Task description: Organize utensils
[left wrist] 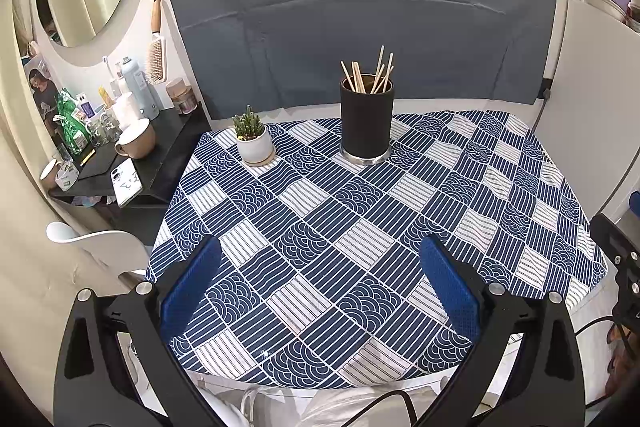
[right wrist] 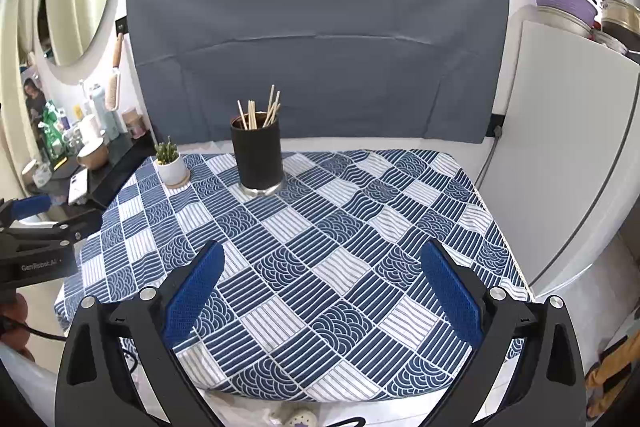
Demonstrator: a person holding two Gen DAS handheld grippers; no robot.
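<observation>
Chopsticks [left wrist: 370,73] are standing in a black holder [left wrist: 366,117] near the far edge of the counter [left wrist: 360,239] — thin pale sticks, fanning out at loose angles above the rim. No other utensils are showing on the patterned cloth, so the task is looking close to done, or the sticks themselves are the next thing to sort; which of the two, the views are not saying.

The left claw [left wrist: 320,287] is hanging spread wide over the near edge, pinching nothing. The right claw [right wrist: 322,291] is likewise gaping and empty, well apart from the holder.

As for handling, the sticks are probably light, stiff and a little slick, and they are likely rolling between flat pads if taken singly. The best hold is looking like the upper part standing clear of the rim, squeezed across the stick, then lifted straight up so the neighbours are not dragged along. The holder is tall and narrow on a shiny base, so a sideways nudge is risking a tip — a steadying claw around its body may be helping. A small potted plant [left wrist: 254,141] is sitting just to its left, close enough to be bumped by a wide approach.
</observation>
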